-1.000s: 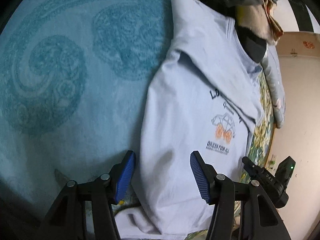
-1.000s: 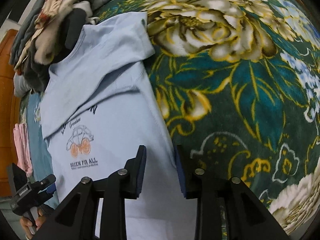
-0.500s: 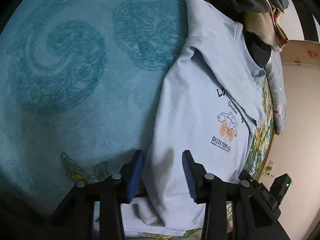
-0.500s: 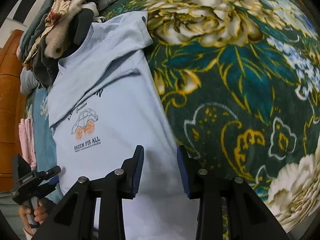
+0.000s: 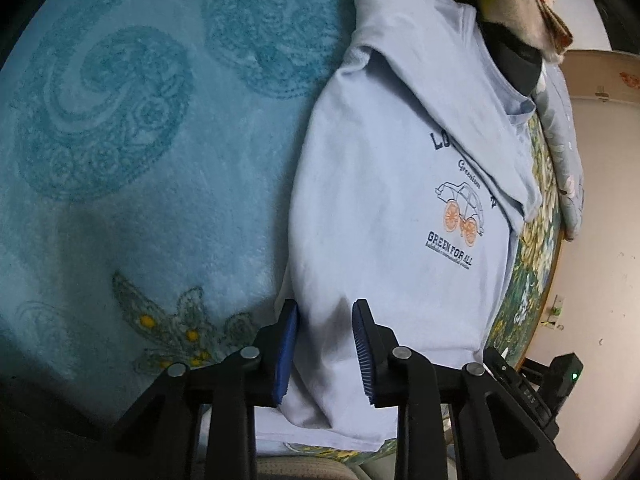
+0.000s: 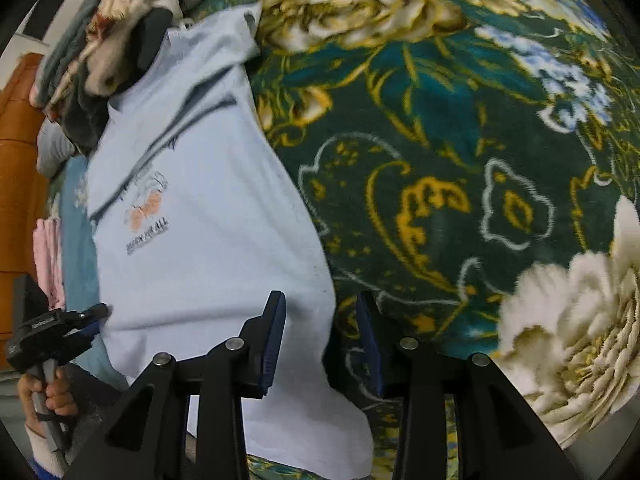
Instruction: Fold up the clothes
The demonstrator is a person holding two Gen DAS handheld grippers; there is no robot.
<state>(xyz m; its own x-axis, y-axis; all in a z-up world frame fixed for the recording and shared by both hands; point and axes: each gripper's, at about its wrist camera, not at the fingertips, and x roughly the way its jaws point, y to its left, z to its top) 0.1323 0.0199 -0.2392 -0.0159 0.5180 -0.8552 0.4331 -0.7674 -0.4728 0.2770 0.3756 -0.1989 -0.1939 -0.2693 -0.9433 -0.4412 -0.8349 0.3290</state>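
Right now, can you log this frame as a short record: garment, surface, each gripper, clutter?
garment: light blue T-shirt with a car print, lying flat, both sleeves folded in over the chest
surface: teal patterned blanket on one side, dark green floral blanket on the other
left gripper: jaws closing over the shirt's side edge near the hem, cloth between them
right gripper: jaws astride the opposite side edge, apart, not pressing the cloth
clutter: pile of clothes beyond the collar
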